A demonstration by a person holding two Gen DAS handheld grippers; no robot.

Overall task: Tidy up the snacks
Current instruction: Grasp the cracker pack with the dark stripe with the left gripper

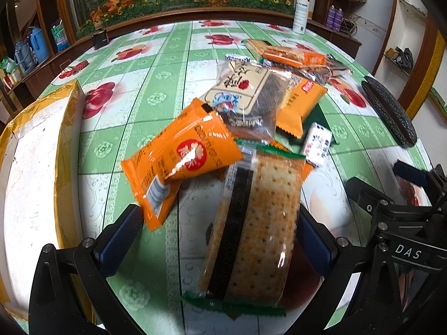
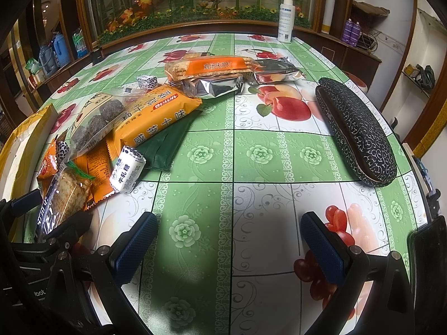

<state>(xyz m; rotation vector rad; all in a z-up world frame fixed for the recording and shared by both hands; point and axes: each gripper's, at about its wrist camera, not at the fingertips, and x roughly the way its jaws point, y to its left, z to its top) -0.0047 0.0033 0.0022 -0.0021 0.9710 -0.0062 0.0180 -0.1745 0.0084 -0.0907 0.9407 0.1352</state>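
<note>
Two grippers: fingers spread wide on both.
Left gripper (image 1: pixel 215 240): cracker packet (image 1: pixel 251 223) between its fingers, ungripped.
Right gripper (image 2: pixel 229 248): over bare tabletop (image 2: pixel 251 167), right of cracker packet.

Bright daylight, glare on the shiny snack wrappers (image 1: pixel 181 150), strong fisheye bending and dark corners.

Both rigs look the same: the left black-framed two-finger gripper (image 1: pixel 215 240) has chunky angular arms, round silver screws at the joints and textured dark-blue rubber pads (image 1: pixel 118 238). The right matching black gripper (image 2: pixel 227 247) shows white "DAS" lettering in the left view.
</note>
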